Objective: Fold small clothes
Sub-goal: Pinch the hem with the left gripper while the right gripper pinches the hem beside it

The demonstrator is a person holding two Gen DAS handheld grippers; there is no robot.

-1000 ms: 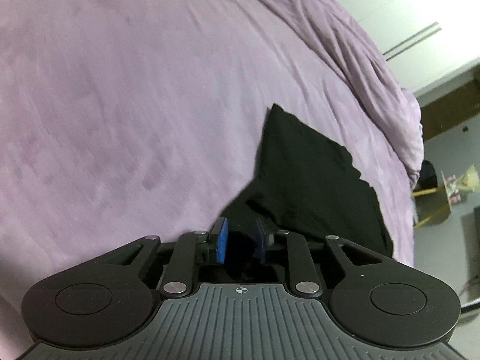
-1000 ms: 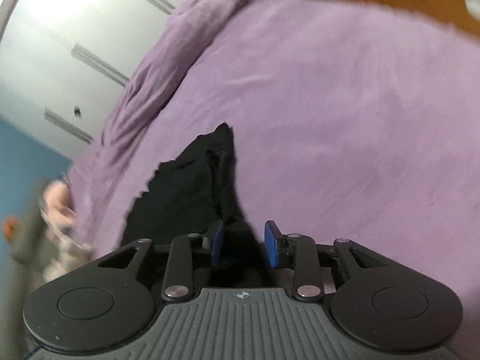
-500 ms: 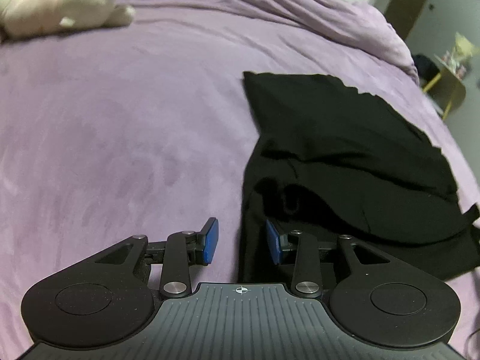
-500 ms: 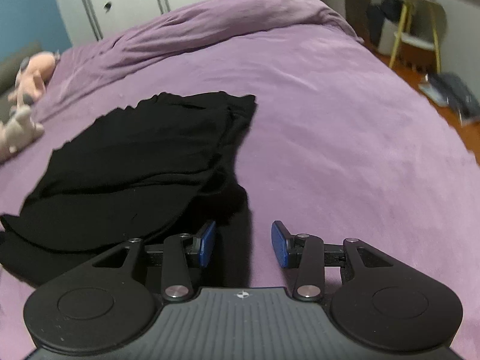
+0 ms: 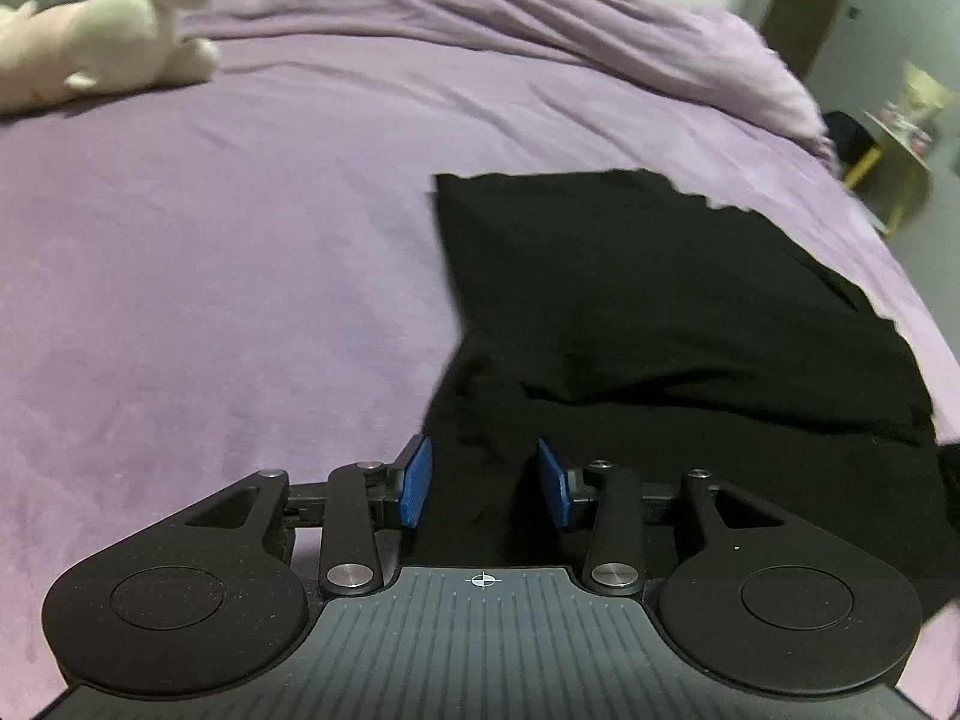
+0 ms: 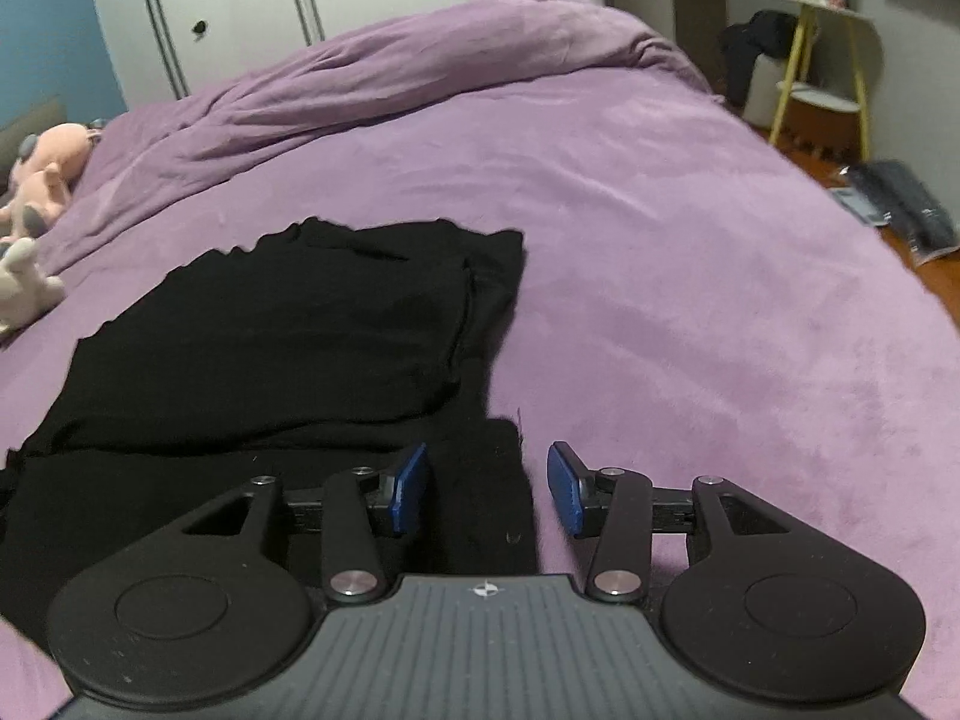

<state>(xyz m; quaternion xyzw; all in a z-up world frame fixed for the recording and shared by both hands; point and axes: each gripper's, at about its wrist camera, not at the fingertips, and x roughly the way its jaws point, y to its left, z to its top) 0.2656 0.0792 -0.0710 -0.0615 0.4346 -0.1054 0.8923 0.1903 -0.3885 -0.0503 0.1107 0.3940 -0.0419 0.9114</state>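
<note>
A black garment (image 5: 648, 312) lies folded over on the purple bed (image 5: 210, 300); an upper layer rests on a wider lower layer. My left gripper (image 5: 485, 483) is open, its blue pads straddling the garment's near left corner, the cloth between the jaws. In the right wrist view the same garment (image 6: 270, 348) spreads to the left. My right gripper (image 6: 487, 489) is open over its near right corner, the cloth edge lying between the pads.
Plush toys (image 5: 102, 42) lie at the far left of the bed, also in the right wrist view (image 6: 36, 192). A bunched purple duvet (image 6: 420, 66) runs along the far side. A yellow side table (image 6: 822, 60) and floor clutter (image 6: 900, 210) stand off the bed's right edge.
Both grippers swung from tilted views to level and opened wider. The garment's near corners now lie flat on the bed between the open pads.
</note>
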